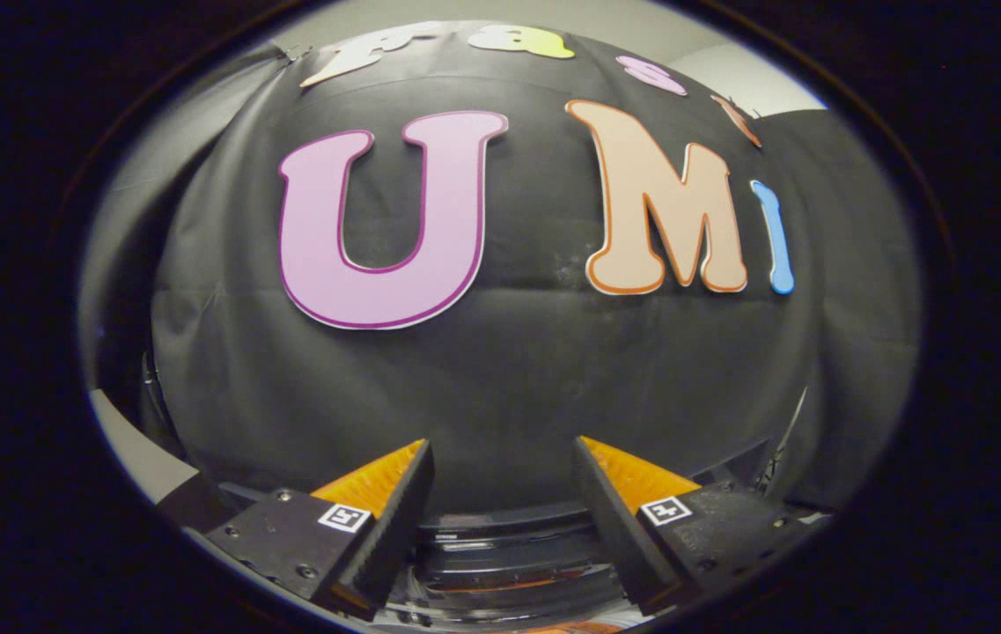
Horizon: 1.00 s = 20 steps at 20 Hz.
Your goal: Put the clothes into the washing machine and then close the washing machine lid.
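Observation:
My gripper [503, 453] is held high and level, facing the black cloth wall. Its two fingers stand wide apart with nothing between them, so it is open. Below and between the fingers I see a dark glossy curved surface [509, 563], which looks like the top or lid of the washing machine; a strip of something orange shows under it at the very bottom. I cannot tell whether the lid is up or down. I cannot make out any clothes for certain.
The black cloth wall [500, 370] stands close ahead of the fingers. A pale floor or table strip [135, 453] shows low to the left of the left finger. Dark folds of cloth hang at the right.

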{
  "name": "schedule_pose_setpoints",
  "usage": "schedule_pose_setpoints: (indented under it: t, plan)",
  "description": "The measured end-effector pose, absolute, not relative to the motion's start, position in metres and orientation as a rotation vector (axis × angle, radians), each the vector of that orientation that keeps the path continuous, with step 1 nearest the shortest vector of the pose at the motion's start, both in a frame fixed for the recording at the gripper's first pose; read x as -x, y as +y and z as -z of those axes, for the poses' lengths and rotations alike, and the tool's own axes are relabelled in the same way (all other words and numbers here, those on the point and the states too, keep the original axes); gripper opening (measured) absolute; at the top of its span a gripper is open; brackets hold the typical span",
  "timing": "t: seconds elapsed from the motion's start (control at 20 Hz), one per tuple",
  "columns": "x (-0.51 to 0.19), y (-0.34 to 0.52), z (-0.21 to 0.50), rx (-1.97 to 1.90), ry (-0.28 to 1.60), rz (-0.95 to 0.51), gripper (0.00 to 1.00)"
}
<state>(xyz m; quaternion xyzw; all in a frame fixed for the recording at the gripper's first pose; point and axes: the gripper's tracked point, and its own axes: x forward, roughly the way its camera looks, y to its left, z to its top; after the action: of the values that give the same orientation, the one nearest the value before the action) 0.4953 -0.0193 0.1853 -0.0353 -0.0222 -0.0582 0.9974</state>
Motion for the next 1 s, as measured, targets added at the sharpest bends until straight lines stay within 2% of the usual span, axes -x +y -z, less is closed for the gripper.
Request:
schedule_pose_setpoints:
  t: [0.4, 1.0]
  plan:
    - [-0.482, -0.024, -0.184, 0.087, 0.012, 0.144, 0.97]
    - [-0.435, -0.026, -0.183, 0.084, -0.046, 0.165, 0.96]
